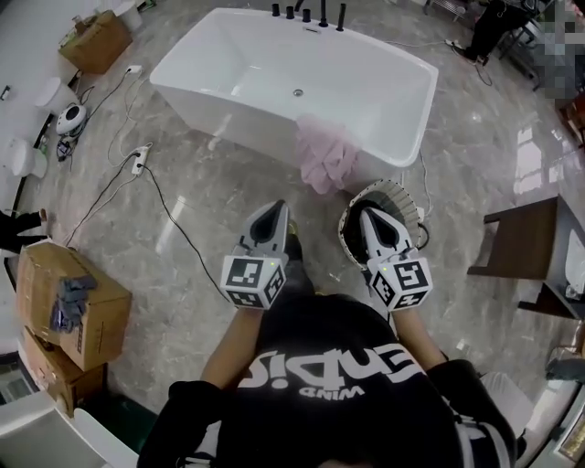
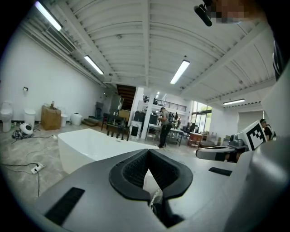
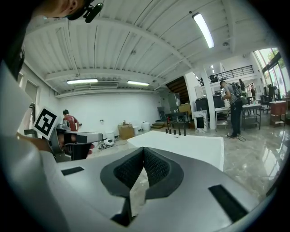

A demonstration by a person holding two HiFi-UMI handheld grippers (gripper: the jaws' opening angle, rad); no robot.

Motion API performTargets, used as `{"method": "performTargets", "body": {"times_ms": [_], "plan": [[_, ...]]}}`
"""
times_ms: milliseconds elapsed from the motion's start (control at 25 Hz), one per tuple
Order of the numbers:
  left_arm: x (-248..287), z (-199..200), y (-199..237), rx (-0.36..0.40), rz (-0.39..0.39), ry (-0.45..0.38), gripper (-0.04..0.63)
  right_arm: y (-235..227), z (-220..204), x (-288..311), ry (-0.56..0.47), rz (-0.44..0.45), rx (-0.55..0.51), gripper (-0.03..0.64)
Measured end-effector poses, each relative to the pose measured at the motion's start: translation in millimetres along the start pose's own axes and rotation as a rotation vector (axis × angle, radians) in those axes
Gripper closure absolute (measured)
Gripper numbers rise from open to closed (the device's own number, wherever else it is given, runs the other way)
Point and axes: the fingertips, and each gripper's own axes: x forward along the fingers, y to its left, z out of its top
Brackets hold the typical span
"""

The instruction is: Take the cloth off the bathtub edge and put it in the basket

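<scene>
A pink fluffy cloth (image 1: pixel 325 152) hangs over the near edge of the white bathtub (image 1: pixel 228 64), towards its right end. Just below it on the floor stands a round slatted basket (image 1: pixel 391 193), partly hidden behind my right gripper (image 1: pixel 369 216). My left gripper (image 1: pixel 272 211) is held beside it, a little to the left. Both point towards the tub, short of the cloth, shut with nothing between their jaws. The left gripper view shows the left gripper (image 2: pixel 148 152) closed in front of the tub (image 2: pixel 90 145). In the right gripper view the right gripper (image 3: pixel 144 148) is closed before the tub (image 3: pixel 190 147).
Cardboard boxes (image 1: pixel 78 306) stand at the left, and another box (image 1: pixel 96 41) is at the far left. A power strip with a black cable (image 1: pixel 139 160) lies across the marble floor. A dark wooden table (image 1: pixel 530 242) stands at the right. A person (image 1: pixel 489 27) is beyond the tub.
</scene>
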Motion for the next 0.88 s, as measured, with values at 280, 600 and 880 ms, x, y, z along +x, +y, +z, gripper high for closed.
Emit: {"method": "performTargets", "body": {"times_ms": [280, 600, 880], "plan": [[82.2, 22.7, 30.8, 0.026, -0.113, 0.031, 0.583, -38.0, 17.3, 67.8, 0.006, -0.077, 0.028, 0.604], [166.1, 49.1, 55.7, 0.056, -0.264, 0.073, 0.583, -71.3, 40.6, 126.7, 0.001, -0.187, 0.062, 0.604], [230.7, 66.5, 66.6, 0.117, -0.43, 0.12, 0.583, -104.0, 54.3, 164.4, -0.005, -0.326, 0.097, 0.604]]}}
